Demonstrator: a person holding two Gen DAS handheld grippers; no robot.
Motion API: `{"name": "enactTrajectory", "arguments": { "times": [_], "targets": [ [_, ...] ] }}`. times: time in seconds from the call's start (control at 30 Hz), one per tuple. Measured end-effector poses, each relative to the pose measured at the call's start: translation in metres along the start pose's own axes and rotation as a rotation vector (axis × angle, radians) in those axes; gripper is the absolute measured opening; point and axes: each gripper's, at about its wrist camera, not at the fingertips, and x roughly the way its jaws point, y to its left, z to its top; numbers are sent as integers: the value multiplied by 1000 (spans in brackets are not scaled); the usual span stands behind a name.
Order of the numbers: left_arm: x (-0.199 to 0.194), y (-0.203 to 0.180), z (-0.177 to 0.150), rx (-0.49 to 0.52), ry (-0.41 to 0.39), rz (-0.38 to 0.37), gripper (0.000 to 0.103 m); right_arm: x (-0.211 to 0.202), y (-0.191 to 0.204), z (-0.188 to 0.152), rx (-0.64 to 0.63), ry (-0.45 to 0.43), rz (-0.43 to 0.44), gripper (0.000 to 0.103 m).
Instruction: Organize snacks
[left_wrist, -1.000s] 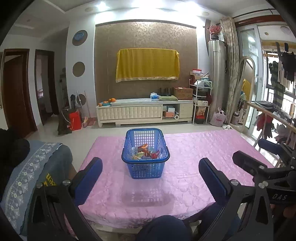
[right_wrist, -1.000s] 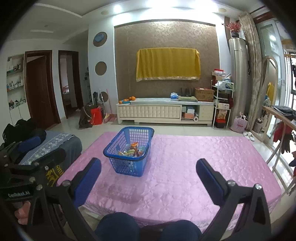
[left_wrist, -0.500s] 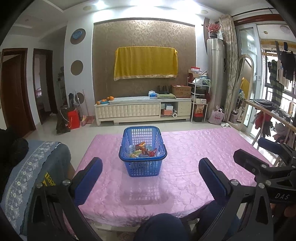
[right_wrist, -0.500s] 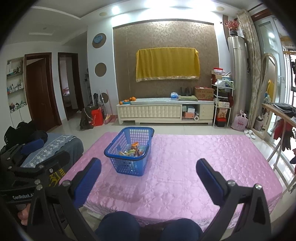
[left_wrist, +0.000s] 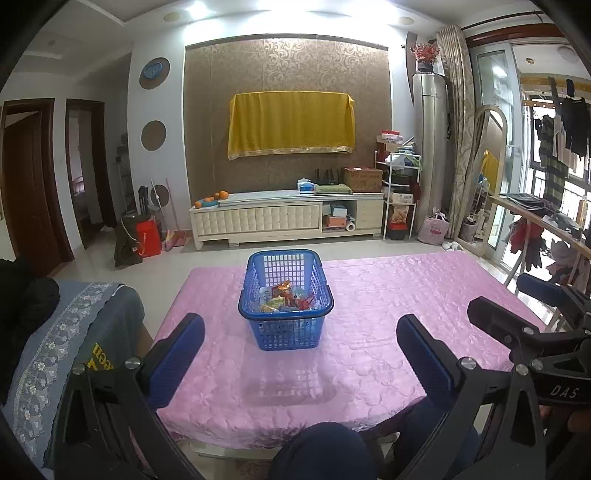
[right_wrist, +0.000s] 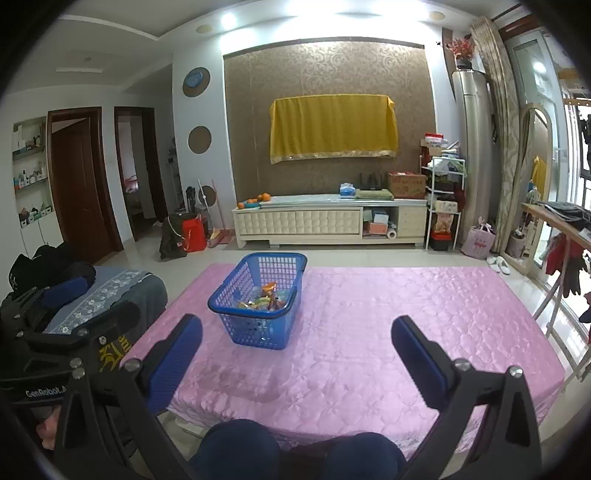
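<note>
- Living room; desk (left_wrist: 406, 295) under a pink quilted cover, TV cabinet (left_wrist: 288, 218) at 12 o'clock behind it.
- Left claw (left_wrist: 301, 350): jaws wide apart, empty, short of the desk's near edge.
- Blue basket (left_wrist: 286, 325) at 12 o'clock of it, on the desk left of centre, upright, long axis running away from the viewer.
- Snacks (left_wrist: 286, 297) piled inside: likely light, crinkly, slippery packets; pinch one by a sealed edge.
- Right claw (right_wrist: 295, 349): jaws apart, empty; basket at its 11 o'clock.
</note>
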Motion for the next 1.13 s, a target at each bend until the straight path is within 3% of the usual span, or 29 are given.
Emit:
{"name": "enactTrajectory", "arguments": {
  "times": [1.13],
  "targets": [
    [-3, -2, -3, -10, 18, -10, 103, -3, 1, -1, 4, 6, -1, 103]
  ]
}}
